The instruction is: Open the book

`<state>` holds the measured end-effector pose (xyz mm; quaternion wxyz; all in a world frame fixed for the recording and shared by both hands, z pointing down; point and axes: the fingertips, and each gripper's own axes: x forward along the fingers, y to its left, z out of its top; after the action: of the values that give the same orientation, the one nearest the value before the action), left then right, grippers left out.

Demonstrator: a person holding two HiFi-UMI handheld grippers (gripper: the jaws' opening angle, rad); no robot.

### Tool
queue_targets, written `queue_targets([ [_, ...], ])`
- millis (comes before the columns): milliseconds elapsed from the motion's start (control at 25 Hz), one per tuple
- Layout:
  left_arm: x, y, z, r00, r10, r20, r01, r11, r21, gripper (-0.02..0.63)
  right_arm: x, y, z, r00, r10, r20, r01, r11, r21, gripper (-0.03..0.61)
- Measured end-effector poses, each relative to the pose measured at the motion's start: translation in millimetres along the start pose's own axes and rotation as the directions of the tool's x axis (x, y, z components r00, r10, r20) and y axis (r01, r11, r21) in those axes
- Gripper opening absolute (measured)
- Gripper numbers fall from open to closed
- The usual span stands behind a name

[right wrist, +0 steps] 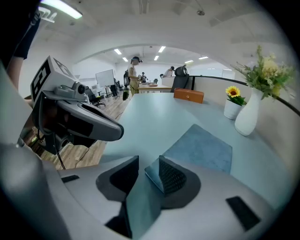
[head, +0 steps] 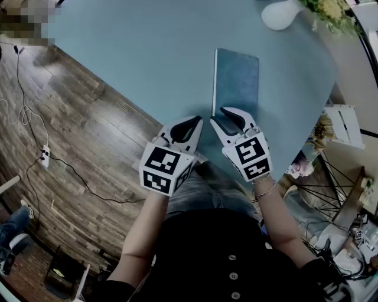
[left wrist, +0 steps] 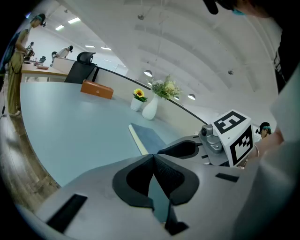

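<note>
Book: the grey-blue book (head: 236,79) is lying shut and flat on the teal table (head: 118,53), right of the middle. A pale strip is showing along its left long side, and its short near edge is facing me.
Right claw: I am holding the right gripper (right wrist: 149,161) low at the book's near edge with its jaws spread. The book's near left corner is sitting in the gap, close against the right-hand pad (right wrist: 172,177). I cannot tell whether they are touching.
Left claw: I am holding the left gripper (left wrist: 153,157) just left of the right one and off the book. Its jaws are pressed together with nothing between them.
Spacing: the two grippers are sitting side by side by the table's near edge, close but apart.
Far end: a white vase (head: 279,14) of flowers is standing beyond the book, well apart from it. A small sunflower pot (right wrist: 232,105) is standing just beside the vase.
Farther off: a brown box (left wrist: 97,89) is resting on the table's far part.
Left side: a wooden floor (head: 71,147) is showing beside the table.
</note>
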<state>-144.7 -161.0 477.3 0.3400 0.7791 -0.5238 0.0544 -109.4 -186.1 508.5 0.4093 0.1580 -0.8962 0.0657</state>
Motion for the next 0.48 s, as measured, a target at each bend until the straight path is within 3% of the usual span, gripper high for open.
queue_targets([
  [480, 3.7, -0.8, -13.5, 1.0, -0.013, -0.028, 0.012, 1.0, -0.013, 0.012, 13.7, 3.7, -12.7, 0.996, -0.062, -0.063, 0.047, 0.976, -0.212, 0.121],
])
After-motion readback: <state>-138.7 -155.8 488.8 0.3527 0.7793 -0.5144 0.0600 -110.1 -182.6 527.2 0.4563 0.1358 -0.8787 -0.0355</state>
